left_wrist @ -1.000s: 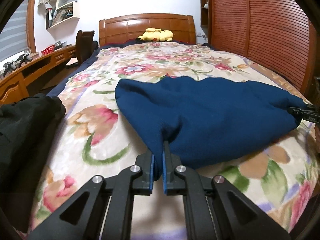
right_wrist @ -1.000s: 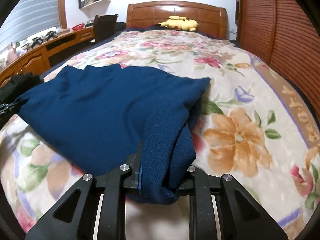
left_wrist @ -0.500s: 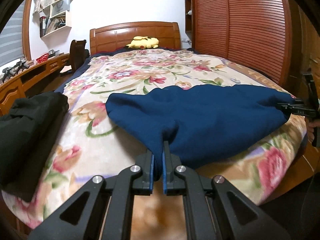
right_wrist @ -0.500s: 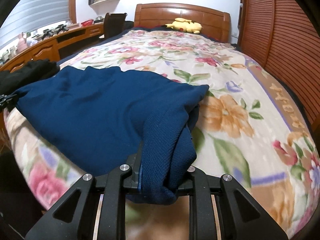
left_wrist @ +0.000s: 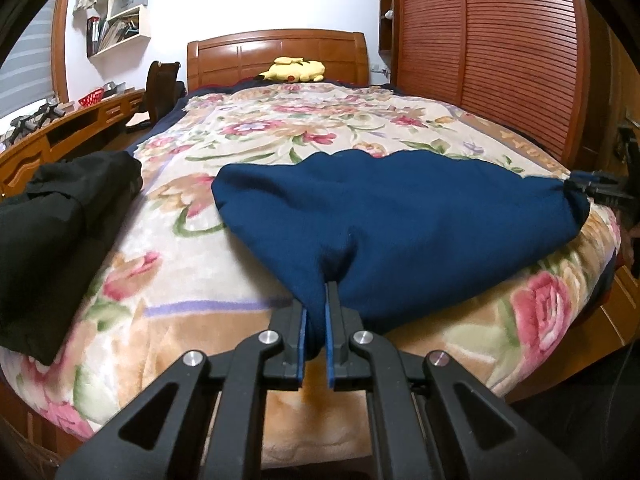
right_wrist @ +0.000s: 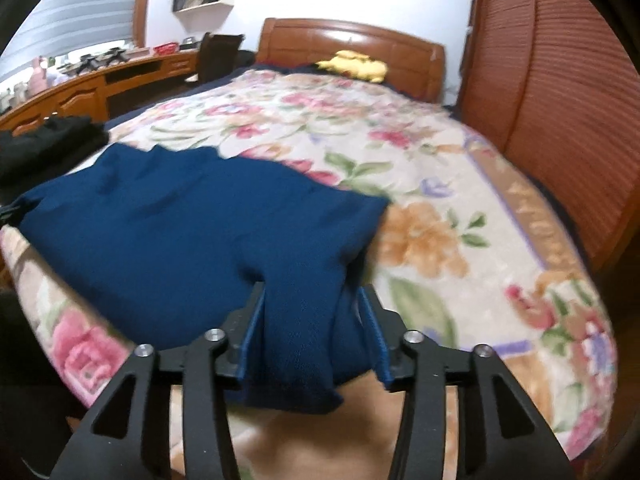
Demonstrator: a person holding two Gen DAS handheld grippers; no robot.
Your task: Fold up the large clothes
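Observation:
A navy blue garment (left_wrist: 400, 208) lies folded across the foot end of the floral bedspread (left_wrist: 280, 136), its near hem hanging over the bed's edge. My left gripper (left_wrist: 318, 304) is shut on the garment's near left corner. In the right wrist view my right gripper (right_wrist: 313, 292) has its jaws opening. A bunched fold of the navy garment (right_wrist: 180, 232) still sits loosely between its blue pads (right_wrist: 250, 332). The right gripper (left_wrist: 596, 188) also shows at the garment's far right corner in the left wrist view.
A heap of black clothes (left_wrist: 60, 216) sits on the bed's left corner. A yellow plush toy (left_wrist: 294, 69) rests by the wooden headboard (left_wrist: 276, 54). A wooden desk (left_wrist: 60, 128) and chair (left_wrist: 162, 88) stand left, and slatted wardrobe doors (left_wrist: 500, 60) right.
Both grippers drew the garment back toward the foot of the bed, so its hem now hangs over the edge. The right gripper's jaws have spread off the bunched cloth.

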